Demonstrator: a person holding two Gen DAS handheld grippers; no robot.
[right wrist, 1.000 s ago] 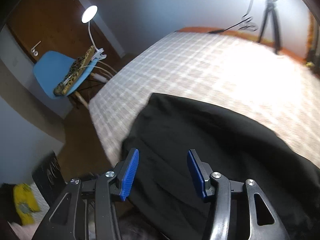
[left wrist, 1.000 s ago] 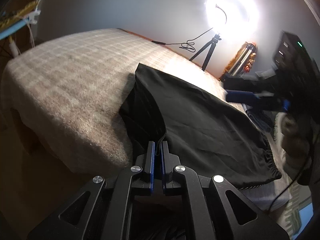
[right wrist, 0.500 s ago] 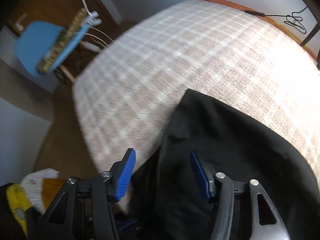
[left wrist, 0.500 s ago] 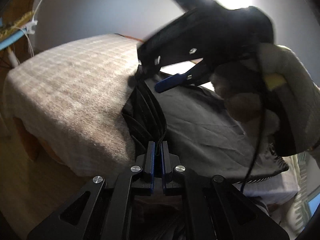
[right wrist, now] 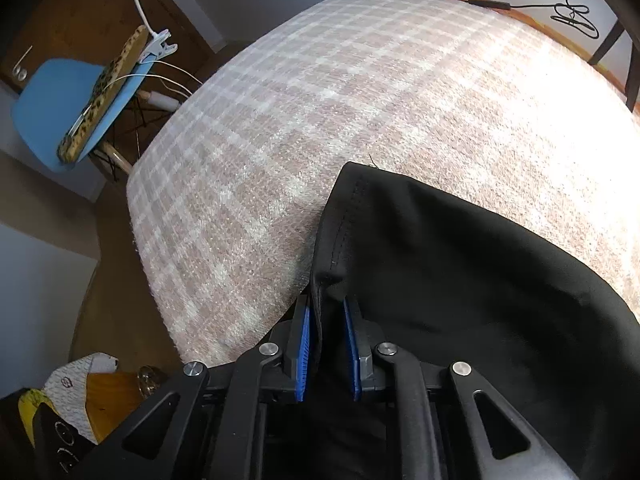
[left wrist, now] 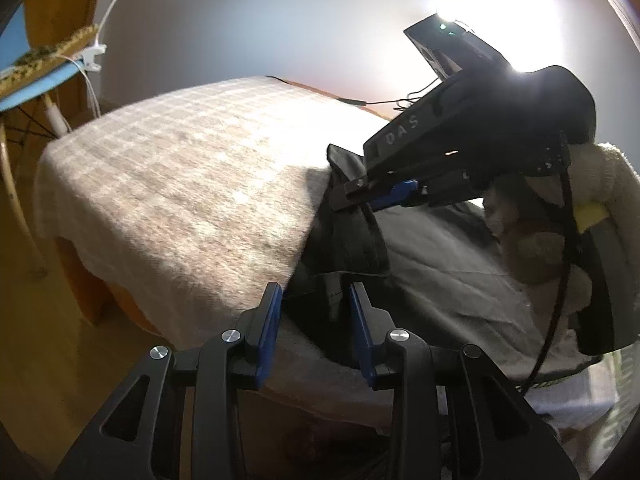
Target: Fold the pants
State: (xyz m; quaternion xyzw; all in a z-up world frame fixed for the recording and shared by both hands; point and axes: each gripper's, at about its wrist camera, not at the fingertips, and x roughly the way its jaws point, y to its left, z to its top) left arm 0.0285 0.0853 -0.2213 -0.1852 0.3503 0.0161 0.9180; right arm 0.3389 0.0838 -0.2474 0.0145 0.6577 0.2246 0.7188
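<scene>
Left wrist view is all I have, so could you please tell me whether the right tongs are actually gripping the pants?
Observer: Yes. In the right wrist view the right tongs are closed on a fold of the pants, with cloth filling the gap between the blue pads.
Operator: Thank you. Which part of the cloth is it?
Observer: The stitched hem, a little short of the corner that points out over the checked blanket.
Operator: Is there anything at that corner?
Observer: A short loose thread sticks out at its tip.
</scene>
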